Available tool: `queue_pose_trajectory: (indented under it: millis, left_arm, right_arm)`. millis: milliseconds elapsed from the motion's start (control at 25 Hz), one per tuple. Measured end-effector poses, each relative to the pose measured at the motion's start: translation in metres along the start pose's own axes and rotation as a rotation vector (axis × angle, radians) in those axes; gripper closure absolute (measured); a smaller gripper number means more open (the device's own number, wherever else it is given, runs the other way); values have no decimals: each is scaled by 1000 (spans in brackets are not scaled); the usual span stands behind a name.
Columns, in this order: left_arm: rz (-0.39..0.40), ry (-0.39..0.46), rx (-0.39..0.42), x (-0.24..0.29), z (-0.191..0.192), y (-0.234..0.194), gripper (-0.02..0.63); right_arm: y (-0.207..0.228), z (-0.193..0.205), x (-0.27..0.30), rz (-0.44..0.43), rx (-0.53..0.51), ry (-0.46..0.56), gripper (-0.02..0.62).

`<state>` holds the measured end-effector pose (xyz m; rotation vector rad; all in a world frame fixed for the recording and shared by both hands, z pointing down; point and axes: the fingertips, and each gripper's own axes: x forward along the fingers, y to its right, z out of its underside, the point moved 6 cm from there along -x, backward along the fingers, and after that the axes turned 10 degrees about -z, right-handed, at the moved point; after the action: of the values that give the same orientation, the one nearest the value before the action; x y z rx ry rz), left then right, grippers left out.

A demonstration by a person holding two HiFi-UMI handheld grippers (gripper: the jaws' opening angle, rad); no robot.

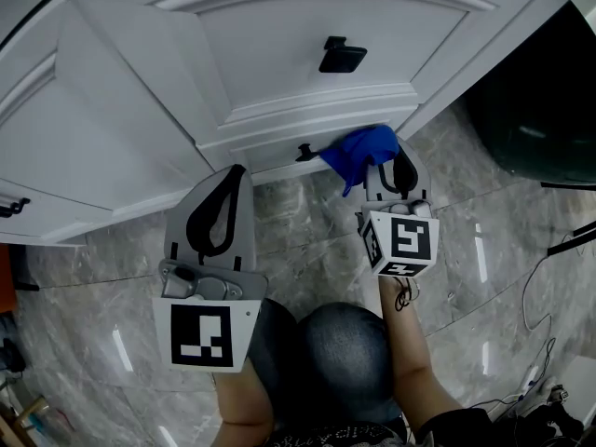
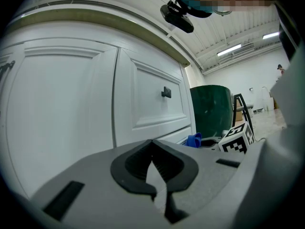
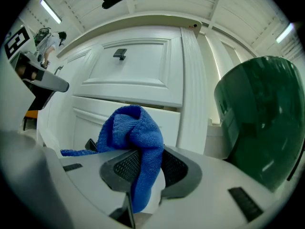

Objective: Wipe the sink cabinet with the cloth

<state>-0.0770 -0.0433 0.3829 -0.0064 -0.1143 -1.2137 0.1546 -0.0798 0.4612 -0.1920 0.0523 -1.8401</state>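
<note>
The white sink cabinet [image 1: 279,45] fills the upper part of the head view. A blue cloth [image 1: 358,152] is bunched against its lower drawer front, beside a small black pull [image 1: 304,152]. My right gripper [image 1: 393,170] is shut on this cloth. In the right gripper view the blue cloth [image 3: 138,137] hangs down between the dark pads [image 3: 178,168], in front of the cabinet [image 3: 138,75]. My left gripper [image 1: 219,210] hovers left of it, near the cabinet's base, shut and holding nothing. The left gripper view shows the shut left gripper [image 2: 153,151], the cabinet [image 2: 71,104] and the cloth [image 2: 194,140] far off.
A dark green bin [image 1: 540,119] stands right of the cabinet, close to my right gripper. A black door handle [image 1: 342,54] sits above the cloth. Another pull [image 1: 11,208] is at far left. Cables [image 1: 549,343] lie on the marble floor [image 1: 307,240] at right. The person's knees [image 1: 326,352] are below.
</note>
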Motion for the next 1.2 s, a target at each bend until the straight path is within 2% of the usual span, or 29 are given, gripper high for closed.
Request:
queue_pose_trajectory:
  millis: [200, 400, 800, 960, 1200]
  left_arm:
    - [3, -2, -5, 2, 2, 0, 606]
    - [5, 1, -11, 3, 1, 2, 606]
    - [3, 14, -21, 0, -3, 3, 606]
    - [-4, 21, -25, -1, -4, 1, 606]
    - [-18, 32, -52, 1, -5, -4, 606]
  right_arm:
    - [20, 8, -5, 59, 39, -15, 480]
    - [27, 7, -6, 77, 8, -28, 480]
    - [28, 8, -7, 96, 37, -36, 480]
    - [17, 6, -14, 50, 81, -20, 480]
    - [-16, 8, -27, -91, 130, -9, 480]
